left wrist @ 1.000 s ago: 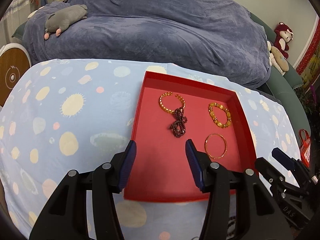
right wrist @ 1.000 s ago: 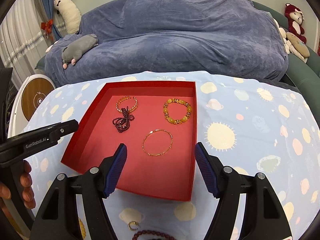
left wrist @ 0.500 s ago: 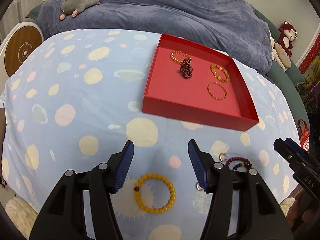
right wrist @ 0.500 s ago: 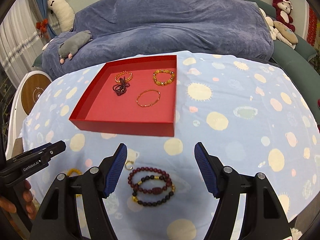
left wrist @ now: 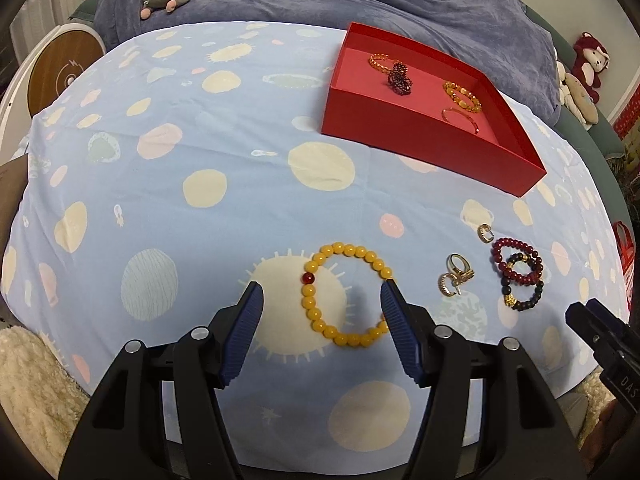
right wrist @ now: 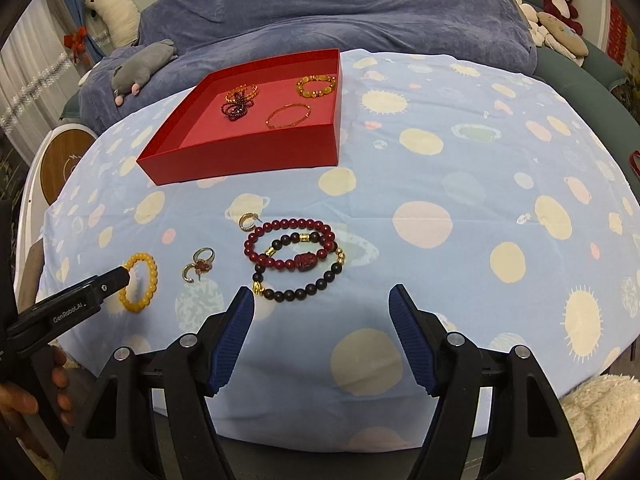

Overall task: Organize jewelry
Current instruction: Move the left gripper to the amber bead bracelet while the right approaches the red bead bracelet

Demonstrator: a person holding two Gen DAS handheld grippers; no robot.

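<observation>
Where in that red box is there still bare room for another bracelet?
The near half of the red box, by its front wall, is bare, and so is its left side beside the dark red beaded piece. The far right corner is crowded: the amber bracelet and thin gold bangle lie close together.

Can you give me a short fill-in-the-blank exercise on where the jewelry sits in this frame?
1. The tray holding four pieces of jewelry is coloured ____.
2. The yellow bead bracelet carries a single ____ bead.
3. That bracelet lies in front of the left hand-held gripper, whose opening jaws hold ____.
4. The dark red bracelet ahead of the right hand-held gripper overlaps a ____ beaded one.

Missing words: red; red; nothing; black
</observation>
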